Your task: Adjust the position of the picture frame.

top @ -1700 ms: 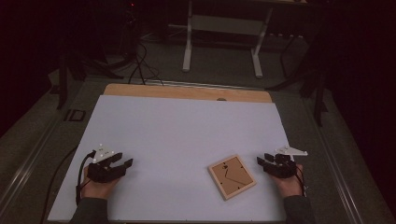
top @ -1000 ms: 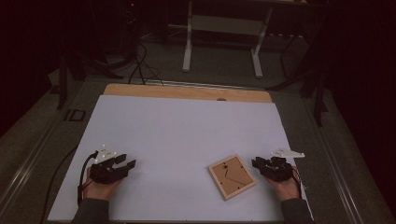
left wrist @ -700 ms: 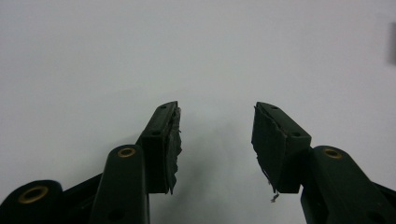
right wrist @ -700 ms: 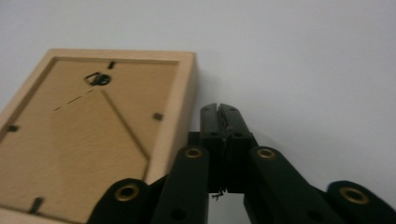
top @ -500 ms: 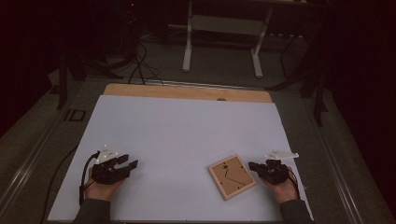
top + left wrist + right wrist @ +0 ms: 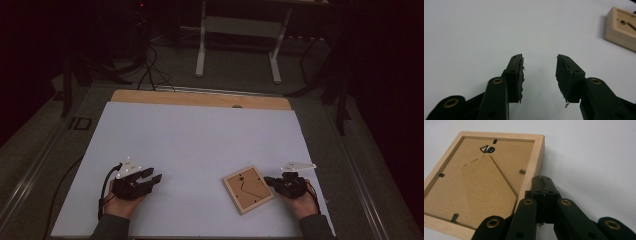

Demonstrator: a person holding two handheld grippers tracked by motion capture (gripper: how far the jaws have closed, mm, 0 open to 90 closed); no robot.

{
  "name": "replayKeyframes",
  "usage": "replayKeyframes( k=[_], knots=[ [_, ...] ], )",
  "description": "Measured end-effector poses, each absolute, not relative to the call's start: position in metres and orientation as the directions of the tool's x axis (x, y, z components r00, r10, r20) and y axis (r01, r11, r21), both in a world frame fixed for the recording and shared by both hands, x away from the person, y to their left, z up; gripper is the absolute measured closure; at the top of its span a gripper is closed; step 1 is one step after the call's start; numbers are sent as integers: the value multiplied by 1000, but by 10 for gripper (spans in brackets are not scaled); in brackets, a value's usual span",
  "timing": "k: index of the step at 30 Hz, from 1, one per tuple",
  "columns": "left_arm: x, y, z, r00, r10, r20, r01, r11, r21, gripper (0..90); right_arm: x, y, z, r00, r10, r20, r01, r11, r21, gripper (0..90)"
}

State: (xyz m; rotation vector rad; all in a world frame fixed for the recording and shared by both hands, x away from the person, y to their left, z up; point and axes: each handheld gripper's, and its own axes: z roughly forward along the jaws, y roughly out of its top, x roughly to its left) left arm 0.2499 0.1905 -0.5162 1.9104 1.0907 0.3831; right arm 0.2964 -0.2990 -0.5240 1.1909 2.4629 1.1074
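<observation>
A small wooden picture frame point(image 6: 248, 189) lies face down on the white table, its brown backing board, metal tabs and hanging ring upward point(image 6: 477, 180). My right gripper point(image 6: 270, 182) rests at the frame's right edge, jaws shut with nothing between them, their tips point(image 6: 543, 182) close beside the wooden rim. My left gripper point(image 6: 152, 176) lies at the front left of the table, far from the frame. Its jaws stand open over bare table point(image 6: 539, 65), and the frame's corner point(image 6: 621, 27) shows far off at the upper right.
The white table top point(image 6: 200, 145) has a wooden strip point(image 6: 200, 98) along its far edge. Beyond it are a dark floor, cables point(image 6: 150, 70) and a white table stand point(image 6: 240, 30). A hand holds each gripper at the table's front edge.
My right gripper has crept left until it is at the frame's right edge. My left gripper has shifted slightly right and toward the front edge. The frame has not moved.
</observation>
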Motion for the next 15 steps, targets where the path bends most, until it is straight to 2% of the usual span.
replayKeyframes(
  k=[15],
  knots=[
    [256,139,-514,661,729,-177,517,-271,812,623,297,-299,-525,-656,739,154,605,393,693,897]
  ],
)
